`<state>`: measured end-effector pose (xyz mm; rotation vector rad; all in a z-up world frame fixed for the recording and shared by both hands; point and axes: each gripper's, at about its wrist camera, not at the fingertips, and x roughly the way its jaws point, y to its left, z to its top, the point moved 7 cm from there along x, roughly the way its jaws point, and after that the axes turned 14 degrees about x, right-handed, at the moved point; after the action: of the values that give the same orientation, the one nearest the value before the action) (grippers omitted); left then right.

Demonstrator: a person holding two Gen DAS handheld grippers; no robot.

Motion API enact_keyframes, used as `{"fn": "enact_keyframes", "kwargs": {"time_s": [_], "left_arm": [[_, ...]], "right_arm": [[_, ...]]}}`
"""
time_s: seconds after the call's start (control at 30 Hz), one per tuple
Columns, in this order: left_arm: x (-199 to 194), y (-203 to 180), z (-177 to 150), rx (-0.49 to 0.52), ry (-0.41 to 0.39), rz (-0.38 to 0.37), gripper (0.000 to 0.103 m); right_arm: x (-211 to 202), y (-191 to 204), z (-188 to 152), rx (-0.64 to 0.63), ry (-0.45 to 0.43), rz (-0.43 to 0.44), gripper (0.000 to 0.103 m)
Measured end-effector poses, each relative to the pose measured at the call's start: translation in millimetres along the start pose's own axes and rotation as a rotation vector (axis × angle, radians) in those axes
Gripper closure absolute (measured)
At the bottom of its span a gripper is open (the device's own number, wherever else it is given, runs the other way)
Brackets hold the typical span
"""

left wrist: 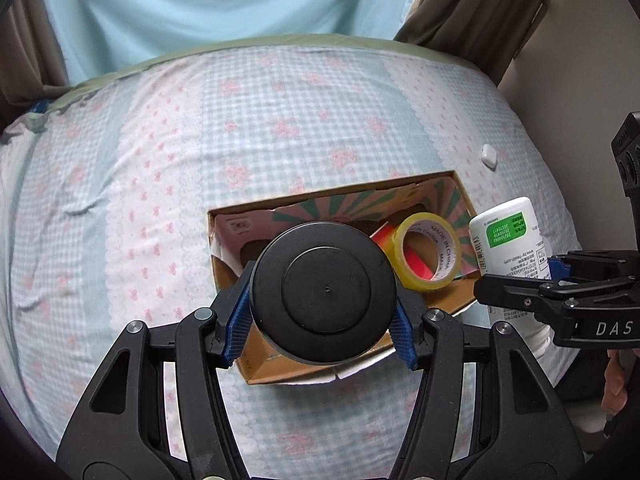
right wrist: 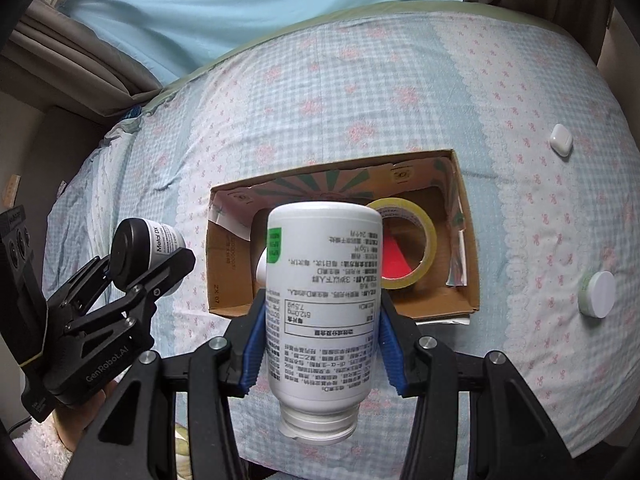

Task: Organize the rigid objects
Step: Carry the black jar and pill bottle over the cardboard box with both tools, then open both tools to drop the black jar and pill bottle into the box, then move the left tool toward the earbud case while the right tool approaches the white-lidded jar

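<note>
My left gripper (left wrist: 322, 330) is shut on a black-lidded jar (left wrist: 323, 292), held above the near left part of the open cardboard box (left wrist: 260, 356); the jar also shows in the right wrist view (right wrist: 144, 246). My right gripper (right wrist: 322, 346) is shut on a white pill bottle (right wrist: 322, 304), cap toward the camera, held in front of the box (right wrist: 224, 256); the bottle also shows in the left wrist view (left wrist: 508, 240). A roll of yellow tape (left wrist: 428, 256) (right wrist: 412, 256) lies in the box on something red.
The box lies on a bed with a blue checked floral sheet (left wrist: 280, 120). A white earbud case (right wrist: 561, 140) (left wrist: 489, 155) and a small white-lidded jar (right wrist: 597, 294) lie on the sheet right of the box. Curtains hang behind the bed.
</note>
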<state>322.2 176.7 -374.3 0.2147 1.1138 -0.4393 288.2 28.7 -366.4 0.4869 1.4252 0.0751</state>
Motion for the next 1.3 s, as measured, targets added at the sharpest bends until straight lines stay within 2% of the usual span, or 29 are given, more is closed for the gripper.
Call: {"fn": "enact_keyframes", "kwargs": {"time_s": [0.37, 0.57, 0.7, 0.77, 0.8, 0.83, 0.87, 0.9, 0.93, 0.97, 1.07, 1.3], "left_arm": [[97, 28, -3, 0.000, 0.177, -0.027, 0.049], [121, 28, -4, 0.017, 0.223, -0.034, 0.049], [126, 31, -1, -0.020, 0.241, -0.052, 0.048], [126, 32, 2, -0.044, 0.236, -0.074, 0.034], [123, 32, 4, -0.052, 0.221, -0.083, 0.005], [119, 33, 8, -0.054, 0.201, -0.078, 0.000], [115, 33, 10, -0.053, 0.190, -0.075, 0.000], [111, 34, 13, -0.054, 0.183, -0.072, 0.000], [109, 34, 15, -0.054, 0.180, -0.067, 0.000], [106, 35, 16, -0.053, 0.180, -0.059, 0.000], [100, 37, 16, -0.066, 0.180, -0.047, 0.000], [80, 34, 11, -0.083, 0.166, -0.038, 0.000]], "right_arm": [[101, 2, 9, 0.026, 0.132, -0.021, 0.057], [124, -2, 11, 0.001, 0.171, -0.040, 0.057], [128, -3, 13, -0.005, 0.186, -0.044, 0.057], [129, -1, 12, -0.031, 0.178, -0.052, 0.057], [129, 1, 11, -0.045, 0.170, -0.055, 0.055], [128, 2, 9, -0.057, 0.163, -0.050, 0.052], [127, 3, 7, -0.068, 0.166, -0.033, 0.042], [127, 5, 2, -0.080, 0.185, -0.014, 0.019], [128, 6, -3, -0.095, 0.214, -0.009, 0.004], [127, 6, -7, -0.115, 0.218, -0.014, 0.000], [120, 2, -12, -0.179, 0.167, -0.059, 0.000], [94, -11, -5, -0.125, 0.069, -0.043, 0.000]]}}
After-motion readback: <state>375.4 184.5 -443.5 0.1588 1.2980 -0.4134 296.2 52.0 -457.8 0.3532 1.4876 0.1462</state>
